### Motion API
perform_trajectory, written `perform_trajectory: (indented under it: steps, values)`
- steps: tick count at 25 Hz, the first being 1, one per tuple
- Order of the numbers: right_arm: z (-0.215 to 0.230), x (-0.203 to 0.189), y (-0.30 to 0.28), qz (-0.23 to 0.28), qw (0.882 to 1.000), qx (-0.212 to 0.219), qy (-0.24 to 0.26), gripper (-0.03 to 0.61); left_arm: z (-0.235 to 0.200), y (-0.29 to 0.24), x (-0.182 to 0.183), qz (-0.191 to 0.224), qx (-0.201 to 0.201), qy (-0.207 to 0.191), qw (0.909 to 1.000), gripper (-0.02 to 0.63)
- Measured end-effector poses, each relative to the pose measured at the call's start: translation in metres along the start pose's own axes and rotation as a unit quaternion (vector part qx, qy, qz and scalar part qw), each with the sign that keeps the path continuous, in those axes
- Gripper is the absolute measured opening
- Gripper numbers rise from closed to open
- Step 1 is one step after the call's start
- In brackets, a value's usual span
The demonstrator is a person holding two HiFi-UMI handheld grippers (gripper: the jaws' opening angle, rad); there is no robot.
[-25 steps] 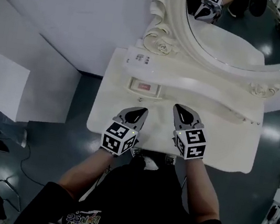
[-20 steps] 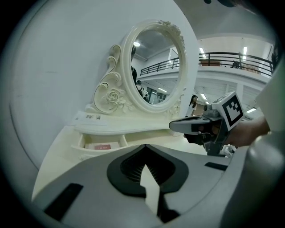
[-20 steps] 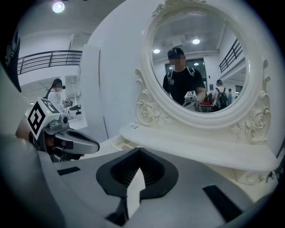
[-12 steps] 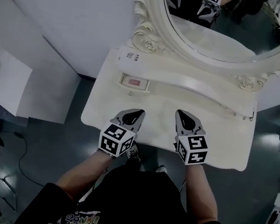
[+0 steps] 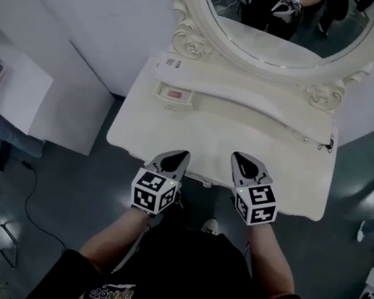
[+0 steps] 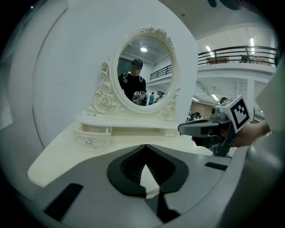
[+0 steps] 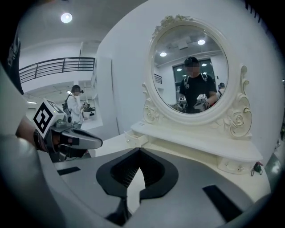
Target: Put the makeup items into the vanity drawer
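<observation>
Here, two grippers, the left gripper [image 5: 180, 155] and the right gripper [image 5: 240, 160], side by side over the near edge of one white desk [image 5: 168, 131]. Both shut tight, tips together, nothing in between. One round mirror [image 5: 305, 37] at the back of the desk. Two little drawers under the mirror shelf: the vanity drawer [image 5: 160, 91] at the far left, pulled out a bit and well apart from both grippers, and a second drawer [image 7: 236, 165] at the far right, with a small knob. Only in the head view: a pink-red patch [image 5: 175, 94] inside the open drawer, plus one shoe [image 5: 210, 225] on the floor below. Only in the gripper views: the cap and top of one person in black [image 7: 192, 89] in the mirror glass. Only in the right gripper view: one other person [image 7: 75, 104] far off, below a railing.
</observation>
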State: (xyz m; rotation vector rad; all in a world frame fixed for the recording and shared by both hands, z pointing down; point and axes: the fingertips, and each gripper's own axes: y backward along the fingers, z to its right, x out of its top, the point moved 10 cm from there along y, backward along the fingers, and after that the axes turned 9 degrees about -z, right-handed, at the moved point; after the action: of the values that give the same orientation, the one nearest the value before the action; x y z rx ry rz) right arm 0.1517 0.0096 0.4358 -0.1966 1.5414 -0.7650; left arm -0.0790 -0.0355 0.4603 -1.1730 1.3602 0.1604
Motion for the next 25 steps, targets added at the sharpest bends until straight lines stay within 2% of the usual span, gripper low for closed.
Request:
perform_trajectory:
  steps: [7,13,20,25]
  values:
    - [-0.014,-0.025,0.045,0.007,0.999,0.028,0.024,0.028,0.052,0.021,-0.025,0.019,0.024,0.024,0.9992,0.008]
    - [-0.022,-0.045,0.069,0.013,0.998,0.050,0.025,0.028,0.086,0.043,-0.042,0.027,0.049,0.033,0.9979,0.008]
    - [-0.036,-0.054,0.080,0.013,0.997,0.070,0.032,0.028,0.103,0.054,-0.053,0.023,0.059,0.046,0.9969,0.008]
    - [-0.035,-0.048,0.078,0.023,0.997,0.074,0.025,0.028,0.107,0.054,-0.048,0.022,0.056,0.040,0.9974,0.008]
